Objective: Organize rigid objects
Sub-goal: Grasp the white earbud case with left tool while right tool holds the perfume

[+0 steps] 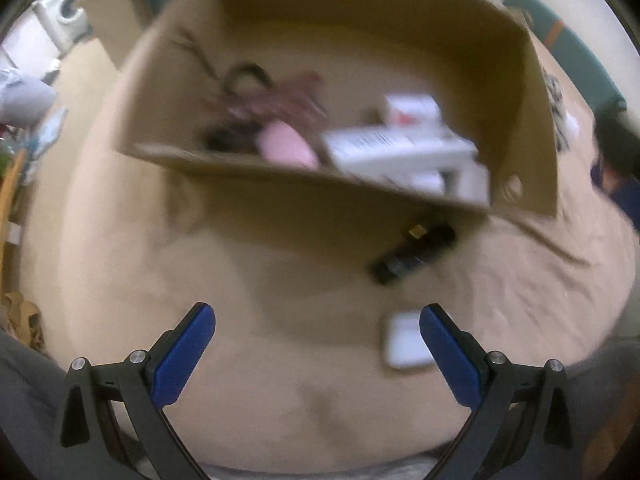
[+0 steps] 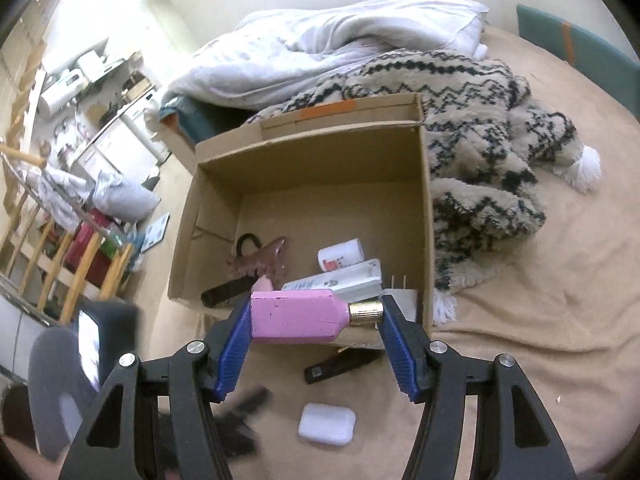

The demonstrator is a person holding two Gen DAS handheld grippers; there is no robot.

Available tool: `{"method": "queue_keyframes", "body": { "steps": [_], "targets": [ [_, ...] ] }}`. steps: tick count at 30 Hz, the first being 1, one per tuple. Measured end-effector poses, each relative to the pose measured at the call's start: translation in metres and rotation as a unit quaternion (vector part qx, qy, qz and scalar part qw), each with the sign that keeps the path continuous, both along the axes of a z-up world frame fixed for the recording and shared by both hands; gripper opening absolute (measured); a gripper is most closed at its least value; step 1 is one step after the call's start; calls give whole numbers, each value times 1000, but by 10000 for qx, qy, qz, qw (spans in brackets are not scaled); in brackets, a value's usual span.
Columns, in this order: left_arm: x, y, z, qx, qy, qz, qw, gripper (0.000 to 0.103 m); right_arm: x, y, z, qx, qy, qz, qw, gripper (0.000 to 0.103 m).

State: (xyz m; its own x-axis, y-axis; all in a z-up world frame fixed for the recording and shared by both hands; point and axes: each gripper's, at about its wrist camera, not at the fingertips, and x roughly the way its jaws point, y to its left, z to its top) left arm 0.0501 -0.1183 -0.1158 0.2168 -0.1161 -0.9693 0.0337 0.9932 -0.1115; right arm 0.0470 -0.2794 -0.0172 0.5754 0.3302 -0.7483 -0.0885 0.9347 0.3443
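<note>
The right gripper (image 2: 314,320) is pinching a pink bottle (image 2: 296,316) lengthwise just before the cardboard box (image 2: 426,220); the left gripper (image 1: 317,334) is hanging spread and empty. A white case (image 2: 327,424) and black bar (image 2: 340,366) are lying on the bed (image 2: 540,340), seemingly unsorted. Several items are sitting boxed; a patterned blanket (image 2: 480,140) is crowding the box's far side.
</note>
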Motion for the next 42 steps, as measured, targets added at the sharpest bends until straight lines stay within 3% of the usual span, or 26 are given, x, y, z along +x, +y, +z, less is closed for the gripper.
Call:
{"method": "queue_keyframes", "body": {
  "steps": [4,10,12,14,17,25,34,38,42],
  "targets": [
    [-6,-38,-18,23,157,-146,9998,101,3,-14,-1,157,22,-266,9995,65],
    [-2,-74,-41,401,321,-305,9982,98,4,-30,-5,351,153,-512,9980,65],
    [0,-76,-47,508,395,-298,9975,77,5,-30,-7,350,194,-500,9979,65],
    [0,-75,-52,522,425,-312,9972,72,6,-28,-9,293,228,-461,9982,65],
    [0,-70,-49,607,283,-347,9971,53,8,-24,-11,210,276,-387,9986,65],
    [5,-43,-48,750,197,-396,9962,53,10,-17,-15,8,359,-328,9988,65],
    [16,16,-40,821,179,-183,9963,53,11,-9,-18,-195,400,-252,9987,65],
    [18,39,-10,694,-226,-41,9973,53,10,-5,-17,-266,341,-215,9988,65],
    [15,61,35,629,-880,5,9941,53,9,-3,-13,-309,206,-189,9991,65]
  ]
}}
